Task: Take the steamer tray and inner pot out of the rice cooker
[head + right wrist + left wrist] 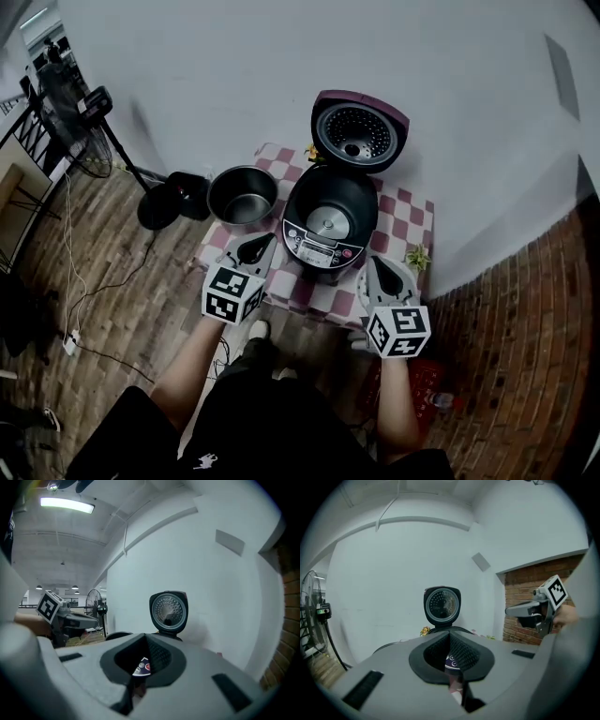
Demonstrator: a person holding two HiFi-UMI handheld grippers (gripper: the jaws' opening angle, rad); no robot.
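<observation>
Rice cooker [330, 220], black, lid raised: cavity empty. Grey metal inner pot [242, 195] already out, just left of it; steamer tray unseen. Left gripper [255, 248], right gripper [382, 272]: jaws pressed together, empty.

A pink-and-white checked cloth [398, 208] covers the surface. A small green plant [418, 257] stands at its right edge, and a yellow sprig [309, 150] at the back. A standing fan [94, 157] is at the left on the brick-patterned floor [122, 300], where a white cable [67, 281] trails.
</observation>
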